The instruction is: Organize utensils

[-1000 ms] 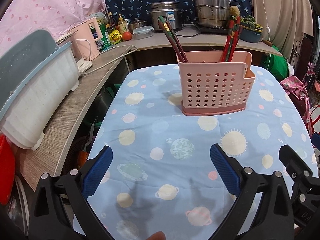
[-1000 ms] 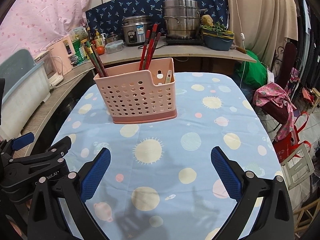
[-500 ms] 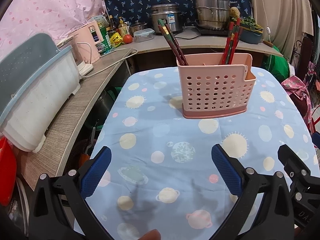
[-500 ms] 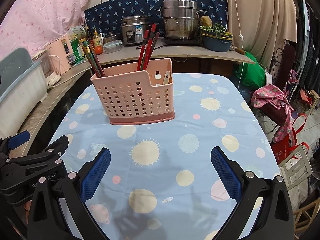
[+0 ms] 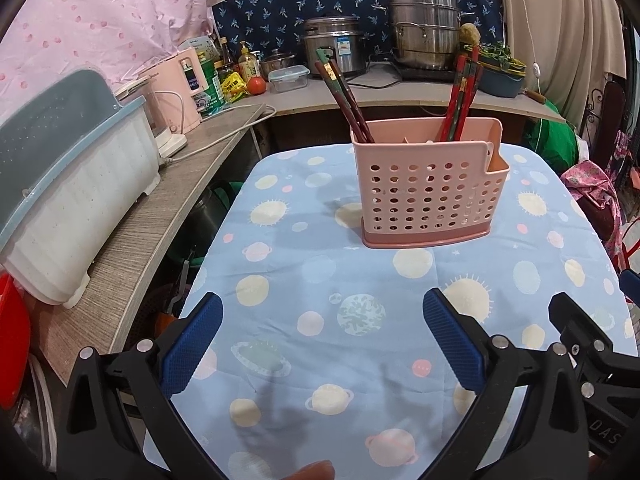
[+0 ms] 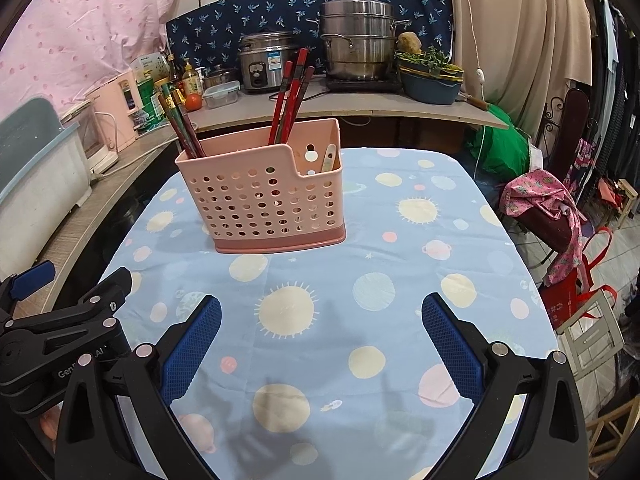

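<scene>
A pink perforated utensil holder (image 5: 430,184) is being shown standing upright on the far half of the tabletop (image 5: 320,280), which is being covered by a light-blue cloth printed with suns and planets. Dark chopsticks with green tops (image 5: 344,96) are being held at its left end, red chopsticks (image 5: 462,92) are being held further right, and a pale flat handle (image 6: 329,159) is being seen in the lower, notched compartment at its right end. No loose utensil is being seen on the cloth, so the sorting is being judged as finished or nearly so. The left gripper (image 5: 320,344) and the right gripper (image 6: 320,344) are being held side by side over the near edge, well apart from the holder, with the blue fingers (image 5: 192,344) of each spread wide and nothing being gripped between them. If anything is being left to do, another utensil would have to be found outside these views; otherwise only a pull-back is being called for. To the left, a wood-grain counter (image 5: 132,232) is being occupied by a lidded plastic bin (image 5: 68,184) and a pink appliance (image 5: 180,88); behind, a rice cooker (image 5: 334,50) and a steel steamer pot (image 5: 424,28) are being seen against dark patterned fabric, with beige curtains on the right.
</scene>
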### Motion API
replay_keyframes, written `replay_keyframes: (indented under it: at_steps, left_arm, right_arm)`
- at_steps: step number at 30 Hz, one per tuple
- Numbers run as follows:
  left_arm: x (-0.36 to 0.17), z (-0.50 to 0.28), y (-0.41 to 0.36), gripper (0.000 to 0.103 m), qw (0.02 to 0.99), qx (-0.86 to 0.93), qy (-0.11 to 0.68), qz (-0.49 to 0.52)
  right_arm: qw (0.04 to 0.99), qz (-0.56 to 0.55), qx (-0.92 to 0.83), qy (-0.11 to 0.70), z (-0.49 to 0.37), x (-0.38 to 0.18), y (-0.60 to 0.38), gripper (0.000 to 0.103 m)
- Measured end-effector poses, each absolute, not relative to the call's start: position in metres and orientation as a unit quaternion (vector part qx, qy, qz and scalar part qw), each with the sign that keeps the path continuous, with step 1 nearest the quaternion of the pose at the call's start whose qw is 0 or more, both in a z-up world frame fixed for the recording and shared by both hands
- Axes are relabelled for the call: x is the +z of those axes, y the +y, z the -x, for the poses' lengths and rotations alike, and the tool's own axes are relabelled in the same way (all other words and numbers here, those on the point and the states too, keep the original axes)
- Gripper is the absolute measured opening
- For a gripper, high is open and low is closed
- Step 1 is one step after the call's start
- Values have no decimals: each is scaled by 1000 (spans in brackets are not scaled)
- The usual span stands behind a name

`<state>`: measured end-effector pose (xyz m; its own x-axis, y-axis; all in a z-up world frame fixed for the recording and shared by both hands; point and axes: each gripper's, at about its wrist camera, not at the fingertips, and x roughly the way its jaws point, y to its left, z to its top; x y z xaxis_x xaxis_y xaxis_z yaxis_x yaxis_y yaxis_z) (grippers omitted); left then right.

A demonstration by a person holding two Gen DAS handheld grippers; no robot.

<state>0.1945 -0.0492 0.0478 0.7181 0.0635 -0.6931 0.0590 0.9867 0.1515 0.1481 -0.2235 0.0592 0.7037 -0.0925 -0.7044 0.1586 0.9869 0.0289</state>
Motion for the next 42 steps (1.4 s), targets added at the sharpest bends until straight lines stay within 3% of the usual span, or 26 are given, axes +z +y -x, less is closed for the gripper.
replay_keyframes:
  at_steps: [42]
  left_arm:
    - [45, -247, -55, 95, 925, 10, 374, -64]
  right_arm:
    - [923, -40, -78, 376, -200, 54, -224, 97]
